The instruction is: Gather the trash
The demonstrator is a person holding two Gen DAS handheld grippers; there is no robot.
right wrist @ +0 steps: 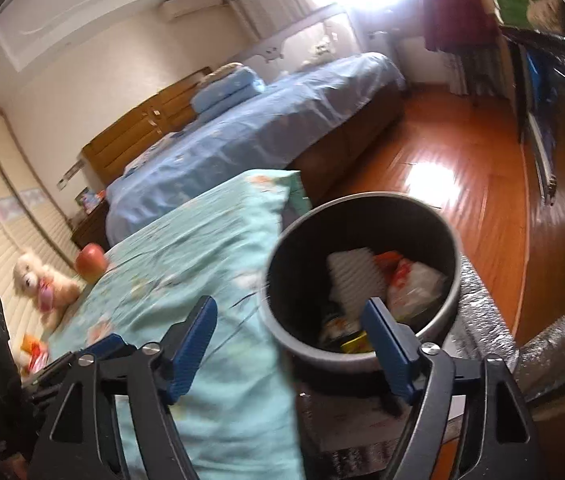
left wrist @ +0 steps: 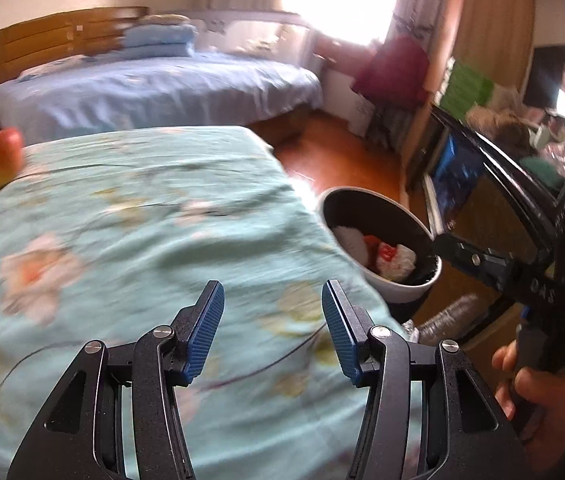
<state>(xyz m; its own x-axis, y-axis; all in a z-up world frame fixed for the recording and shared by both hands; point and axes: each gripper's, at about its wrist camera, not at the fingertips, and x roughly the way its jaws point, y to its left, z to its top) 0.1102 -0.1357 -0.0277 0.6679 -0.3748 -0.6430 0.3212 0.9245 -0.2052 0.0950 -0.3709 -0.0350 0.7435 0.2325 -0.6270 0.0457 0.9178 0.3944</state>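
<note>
- Trash bin (right wrist: 362, 276) at 3 o'clock of the teal bed (left wrist: 142, 240), on the floor; white wrapper (right wrist: 352, 276) and crumpled bag (right wrist: 414, 284) inside.
- Left tool (left wrist: 272, 332) spread wide, empty, over the bedspread.
- Right tool (right wrist: 290, 344) spread wide, empty, above the bin's near rim.
- Apple (left wrist: 0, 156) at 10 o'clock on the bed.

The bedspread (left wrist: 142, 216) is pale turquoise with faded pink and cream flowers. The trash bin (right wrist: 362, 240) is grey outside, black inside, holding white and red-orange wrappers (right wrist: 410, 280). The apple (left wrist: 0, 156) is red-yellow.
</note>
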